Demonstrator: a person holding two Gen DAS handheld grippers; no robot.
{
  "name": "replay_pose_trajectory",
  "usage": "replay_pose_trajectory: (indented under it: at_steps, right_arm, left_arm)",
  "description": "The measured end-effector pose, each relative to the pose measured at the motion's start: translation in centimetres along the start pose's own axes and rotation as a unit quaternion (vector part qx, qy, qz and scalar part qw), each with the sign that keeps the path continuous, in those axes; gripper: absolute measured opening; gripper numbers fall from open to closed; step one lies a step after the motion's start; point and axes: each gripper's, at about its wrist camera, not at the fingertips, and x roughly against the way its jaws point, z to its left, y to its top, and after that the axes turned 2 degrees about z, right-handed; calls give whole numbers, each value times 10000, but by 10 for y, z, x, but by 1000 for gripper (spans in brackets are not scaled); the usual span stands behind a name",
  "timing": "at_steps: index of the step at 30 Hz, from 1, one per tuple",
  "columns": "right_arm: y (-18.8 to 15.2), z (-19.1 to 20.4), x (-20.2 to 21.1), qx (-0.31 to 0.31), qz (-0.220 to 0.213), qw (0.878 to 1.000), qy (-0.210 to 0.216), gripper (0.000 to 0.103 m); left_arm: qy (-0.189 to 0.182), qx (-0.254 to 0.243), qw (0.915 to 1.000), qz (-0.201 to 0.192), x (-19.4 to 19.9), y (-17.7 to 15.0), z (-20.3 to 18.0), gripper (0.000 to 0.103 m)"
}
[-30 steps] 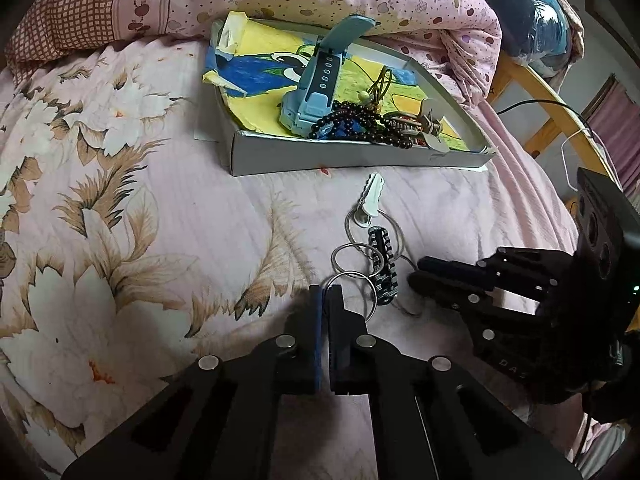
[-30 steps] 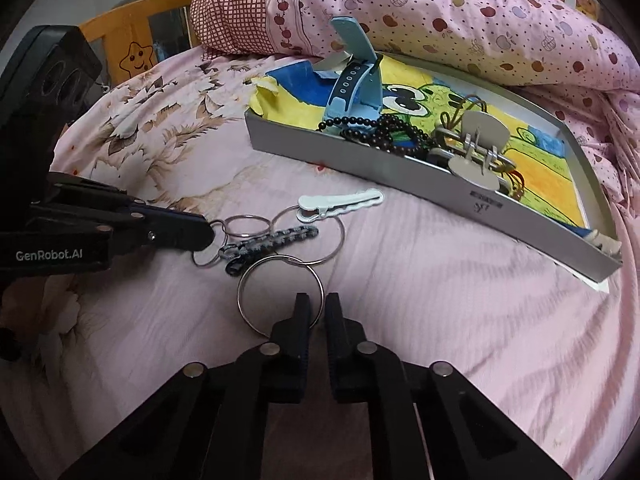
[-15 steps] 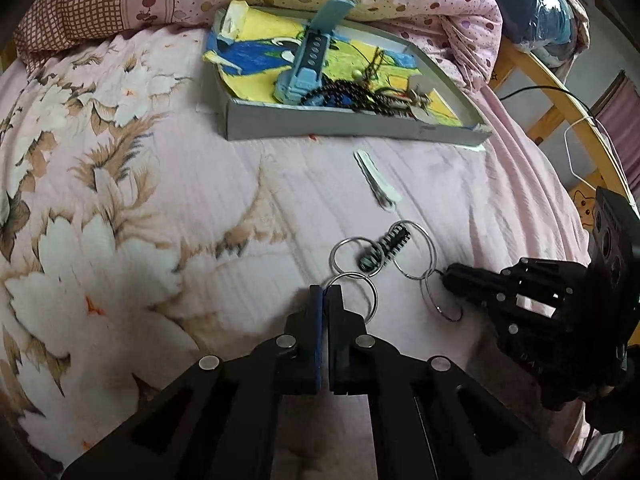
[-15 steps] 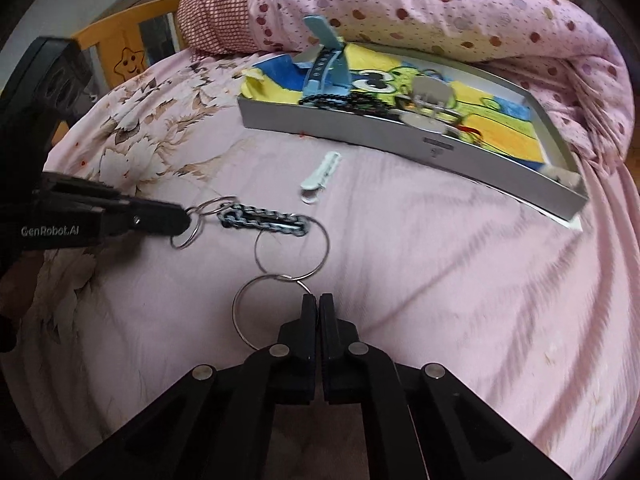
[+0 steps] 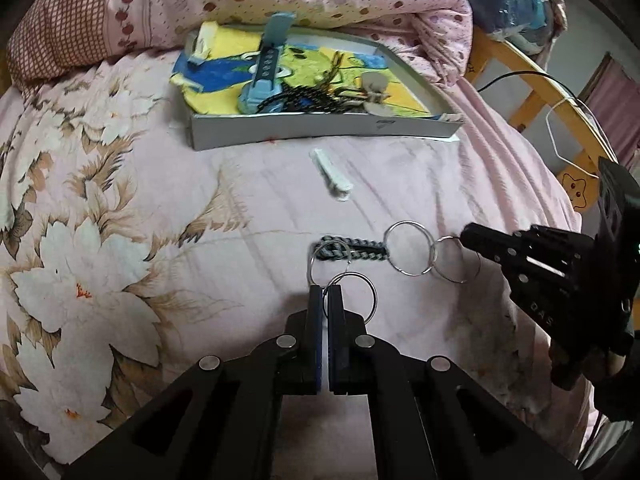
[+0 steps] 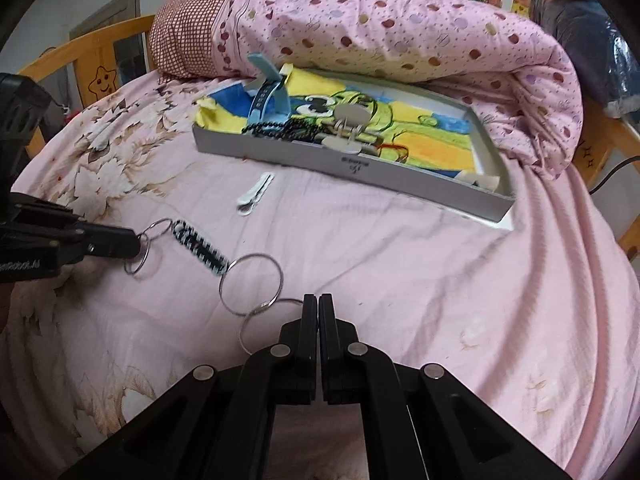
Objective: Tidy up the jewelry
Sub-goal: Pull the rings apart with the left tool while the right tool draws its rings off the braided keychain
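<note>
A bed [image 5: 120, 200] covered by a pink floral sheet carries everything. A shallow grey cardboard tray [image 5: 320, 130] lies on it toward the far side, pressed against a rolled pink dotted quilt [image 6: 400, 20]. Just in front of the tray lies a white hair clip [image 5: 332, 180]. Nearer than the clip, a braided keychain with metal rings [image 5: 352, 250] stretches across the sheet.

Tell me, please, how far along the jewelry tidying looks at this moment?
Partly done. The tray already holds a beaded bracelet, a blue watch band and a hair claw clip. In hand: the left claw and right claw are each shut on an end ring of the ring chain, stretched between them. Left: that chain and the white hair clip on the bedsheet.
</note>
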Motion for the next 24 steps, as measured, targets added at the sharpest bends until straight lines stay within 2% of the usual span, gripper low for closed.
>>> replay_pose_trajectory:
  at_steps: [8, 13, 18, 24]
  right_arm:
    - [6, -1, 17, 249, -368, 9986, -285, 1]
    - [3, -6, 14, 82, -319, 9993, -166, 1]
    - [-3, -17, -1, -435, -6, 9986, 315, 1]
    - [-7, -32, -17, -1131, 290, 9882, 989, 2]
  left_arm:
    - [-72, -127, 9999, -73, 2, 0, -14, 0]
    - [-52, -162, 9998, -73, 2, 0, -17, 0]
    - [-24, -171, 9999, -9, -1, -1, -16, 0]
    - [-2, -80, 9999, 128, -10, -3, -10, 0]
